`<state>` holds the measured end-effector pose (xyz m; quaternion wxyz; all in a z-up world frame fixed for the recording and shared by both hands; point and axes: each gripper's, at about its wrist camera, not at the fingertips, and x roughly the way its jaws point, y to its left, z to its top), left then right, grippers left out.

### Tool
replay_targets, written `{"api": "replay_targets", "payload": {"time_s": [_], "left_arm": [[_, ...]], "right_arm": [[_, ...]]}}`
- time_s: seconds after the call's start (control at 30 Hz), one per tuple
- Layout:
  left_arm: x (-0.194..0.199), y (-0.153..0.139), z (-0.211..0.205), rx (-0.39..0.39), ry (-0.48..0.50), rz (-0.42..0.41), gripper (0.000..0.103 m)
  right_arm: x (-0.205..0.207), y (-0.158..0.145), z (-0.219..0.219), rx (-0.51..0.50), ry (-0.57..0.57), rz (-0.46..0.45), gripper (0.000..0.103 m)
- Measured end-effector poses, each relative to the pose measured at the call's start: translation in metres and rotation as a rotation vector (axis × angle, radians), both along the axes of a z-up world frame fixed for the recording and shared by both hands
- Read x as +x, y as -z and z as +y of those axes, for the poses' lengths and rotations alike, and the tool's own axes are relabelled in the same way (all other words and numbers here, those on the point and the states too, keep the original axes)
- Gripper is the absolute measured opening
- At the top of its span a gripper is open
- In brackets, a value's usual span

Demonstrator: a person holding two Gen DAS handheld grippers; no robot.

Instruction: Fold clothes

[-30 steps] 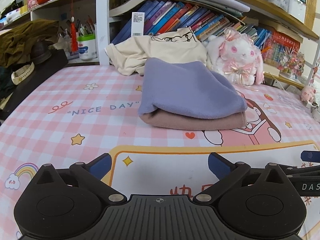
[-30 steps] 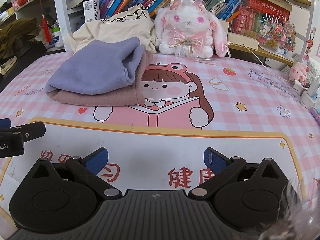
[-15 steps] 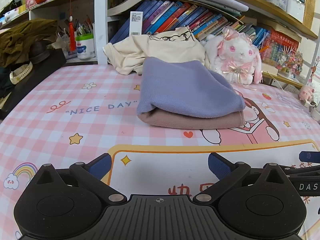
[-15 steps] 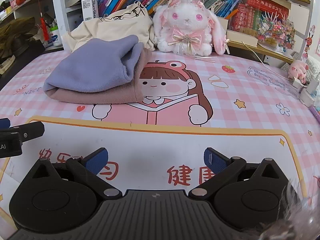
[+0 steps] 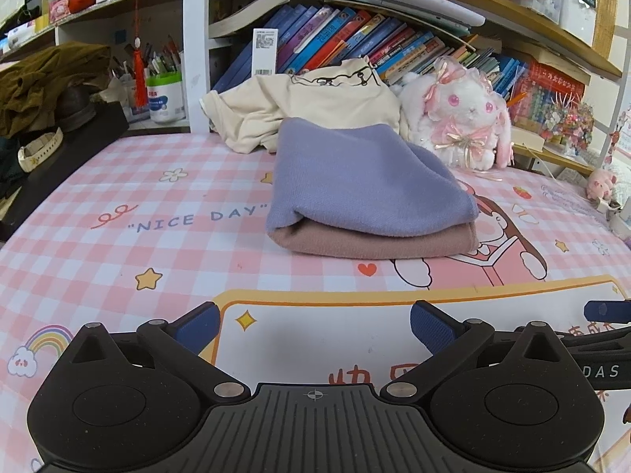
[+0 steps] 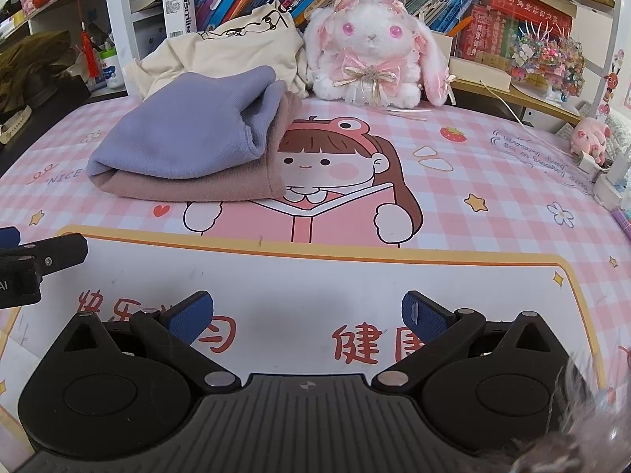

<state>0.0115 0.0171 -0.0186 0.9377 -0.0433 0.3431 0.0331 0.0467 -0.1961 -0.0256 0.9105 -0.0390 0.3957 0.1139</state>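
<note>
Fingers, both pairs: spread wide, holding nothing; my left gripper [image 5: 313,321] and right gripper [image 6: 307,311] hover side by side over the bare white panel of the mat [image 6: 355,276], neither touching cloth.

Folded stack, ahead of both pairs and well apart from them: purple garment [image 5: 363,181] lying on pink garment [image 5: 374,240]; from the left fingers it sits ahead and slightly right; from the right fingers, ahead and left; both pieces look finished, edges roughly aligned.

Unfolded item: cream shirt [image 5: 315,106], crumpled beyond the stack, against the books [image 5: 335,39]; a plush rabbit [image 6: 370,51] stands just beside it, toward my right fingers' side.

Step in hand, as I judge it: between garments; two done, one left.

Next move calls for: a reach past or over the stack without knocking it; a pinch on the shirt's near edge; a pull back to the open mat before my fingers; rabbit to be left standing.
</note>
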Motion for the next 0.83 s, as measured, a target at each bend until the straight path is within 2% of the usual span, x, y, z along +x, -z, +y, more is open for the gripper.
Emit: {"api": "replay_targets", "payload": {"time_s": [0.47,0.83], "left_arm": [[-0.0007,-0.0008,0.0031,-0.021,-0.009,-0.019,0.103],[0.0034,0.0038,0.0085,-0.049,-0.020,0.004,0.103]], "right_arm": [[0.0028,0.0021,0.0013,-0.001,-0.003,0.009,0.103],[0.0062,0.0066,0.0015,-0.001,0.001,0.031,0.103]]}}
